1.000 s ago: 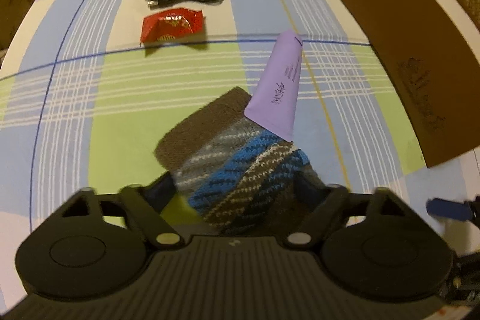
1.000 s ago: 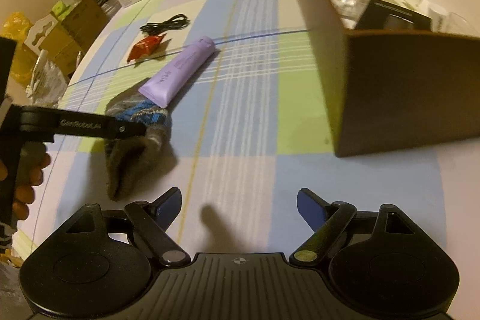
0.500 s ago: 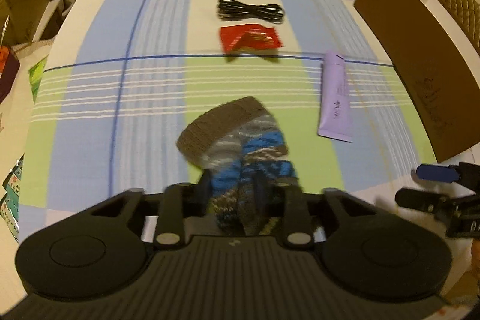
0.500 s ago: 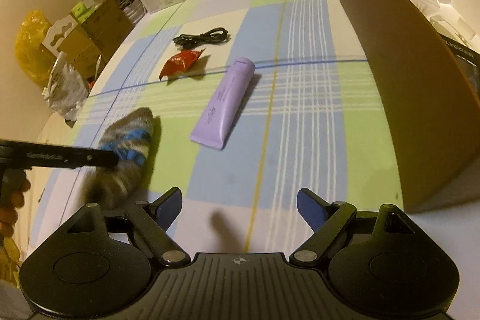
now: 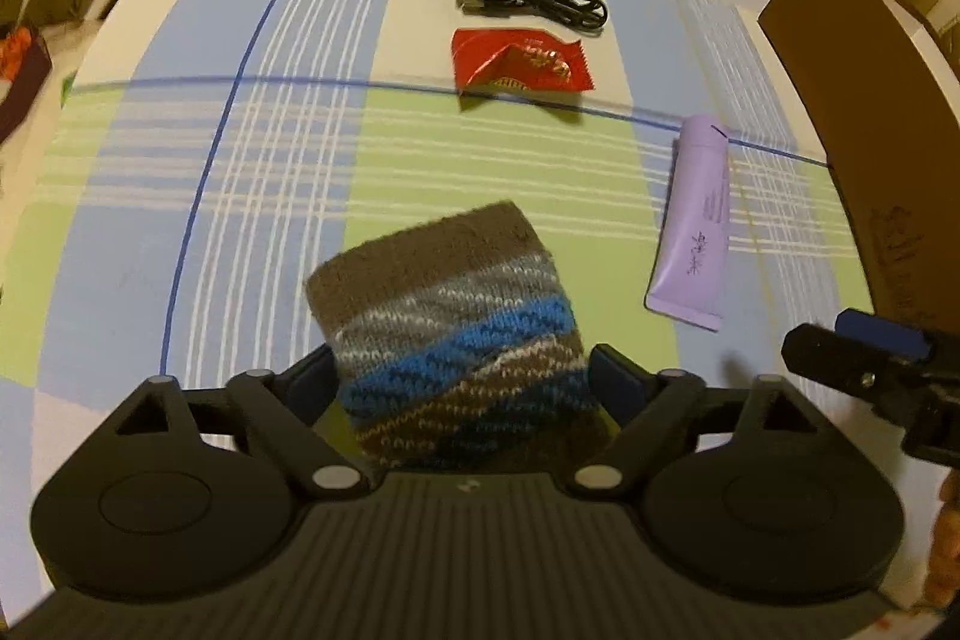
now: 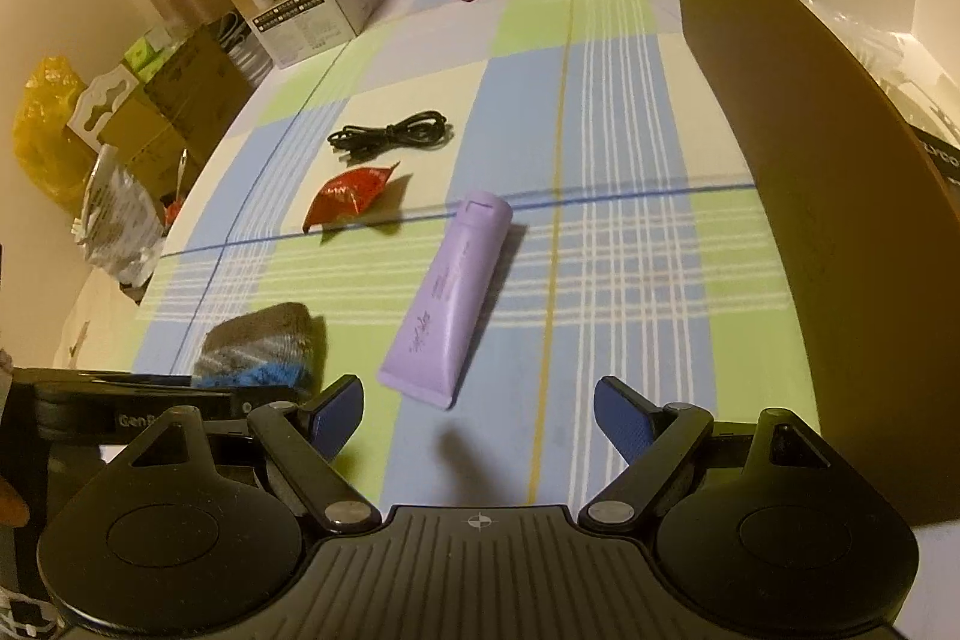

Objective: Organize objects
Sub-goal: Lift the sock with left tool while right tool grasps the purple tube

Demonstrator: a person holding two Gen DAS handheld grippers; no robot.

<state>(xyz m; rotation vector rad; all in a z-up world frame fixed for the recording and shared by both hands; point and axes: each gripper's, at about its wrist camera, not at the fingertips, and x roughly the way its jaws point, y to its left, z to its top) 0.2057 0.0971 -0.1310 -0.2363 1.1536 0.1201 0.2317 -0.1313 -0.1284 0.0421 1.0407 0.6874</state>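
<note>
Soft, light, floppy knitted sock (image 5: 456,328) lying on the plaid tablecloth (image 5: 252,196) between the just-reopened, spread left gripper (image 5: 462,382), best pinched mid-body; right gripper (image 6: 480,418) spread and empty, purple tube (image 6: 450,298) at its twelve o'clock.

Left gripper (image 5: 462,376) jaws just opened, knit sock (image 5: 456,334) between.

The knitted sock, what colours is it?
Brown with grey and blue zigzag stripes, clearest in the left wrist view.
</note>
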